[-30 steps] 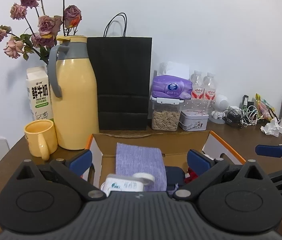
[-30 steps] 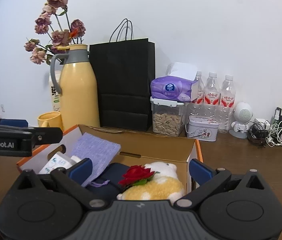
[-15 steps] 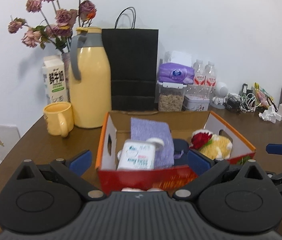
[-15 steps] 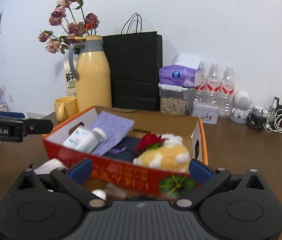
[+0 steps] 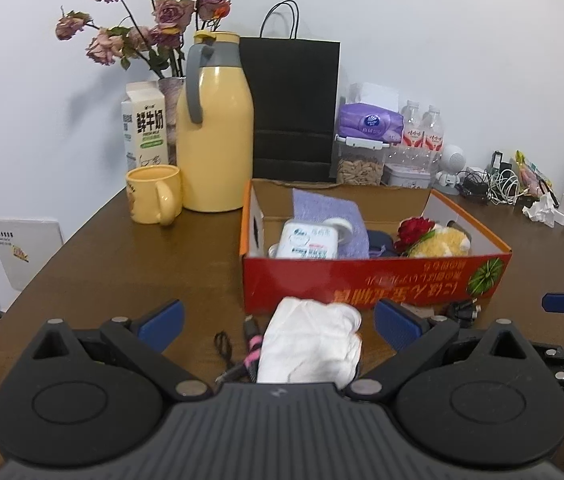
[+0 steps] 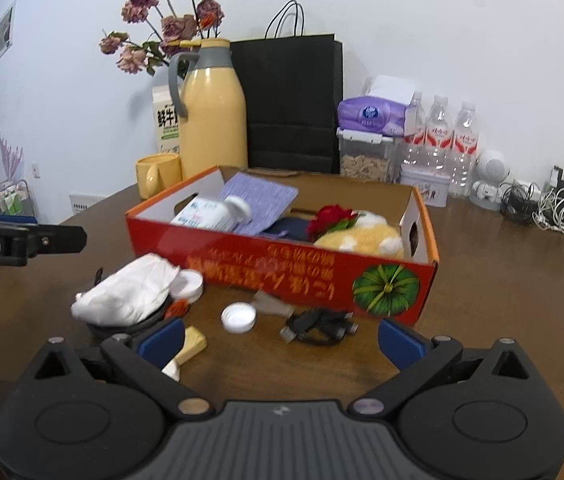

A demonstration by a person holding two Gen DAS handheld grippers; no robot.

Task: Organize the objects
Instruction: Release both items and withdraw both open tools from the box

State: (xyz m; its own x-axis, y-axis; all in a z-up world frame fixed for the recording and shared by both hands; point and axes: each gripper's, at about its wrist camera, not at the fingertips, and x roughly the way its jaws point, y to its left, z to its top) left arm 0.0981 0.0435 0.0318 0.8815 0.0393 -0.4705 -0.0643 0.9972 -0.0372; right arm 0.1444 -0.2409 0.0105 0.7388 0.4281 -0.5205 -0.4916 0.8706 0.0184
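A red and orange cardboard box (image 5: 373,280) (image 6: 282,256) stands on the brown table. It holds a white bottle (image 5: 307,238) (image 6: 212,214), a purple cloth (image 5: 327,210), a dark pouch, a red rose (image 6: 329,216) and a yellow plush toy (image 6: 361,236). In front of the box lie a white cloth bundle (image 5: 309,340) (image 6: 130,292), a white cap (image 6: 238,317), a round white lid (image 6: 188,284), a black cable (image 6: 317,326) and a yellowish piece (image 6: 192,344). My left gripper (image 5: 278,322) is open over the white bundle. My right gripper (image 6: 280,336) is open and empty above the small items.
Behind the box stand a yellow thermos (image 5: 216,128), a yellow mug (image 5: 154,194), a milk carton (image 5: 144,126), dried roses, a black paper bag (image 5: 291,108), tissues, a seed jar, water bottles (image 6: 439,140) and a tangle of chargers (image 5: 497,184) at right.
Both grippers have pulled back from over the box and toward the table's front. The box now lies ahead, and the loose items in front of it have come into view.
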